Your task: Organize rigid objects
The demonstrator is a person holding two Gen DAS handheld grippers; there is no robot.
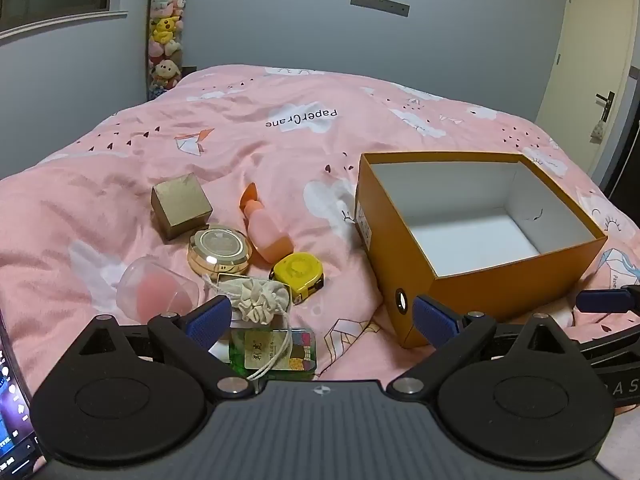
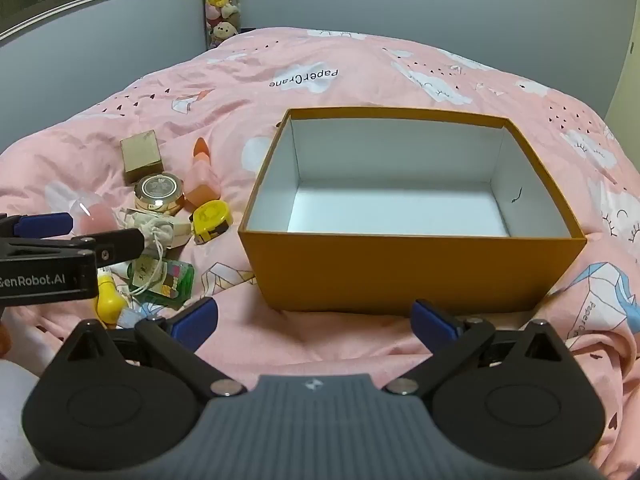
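Start of sort, nothing packed yet: my left tongs (image 1: 322, 326) and right tongs (image 2: 314, 320) both spread wide w/ nothing held, box (image 2: 416, 268) empty at right, clutter incl. tape (image 1: 298, 274) near-left; next, prob. left reaches for tape.

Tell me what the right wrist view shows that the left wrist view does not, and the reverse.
Only the right wrist view shows the yellow bottle lying near the left gripper's arm, and the full white floor of the orange box.

Only the left wrist view shows the round hole in the box's end, a phone screen at the left edge, and the door.

Both show the tape measure, gold compact, brown cube, pink bottle, green tin, drawstring pouch, and both grippers open.
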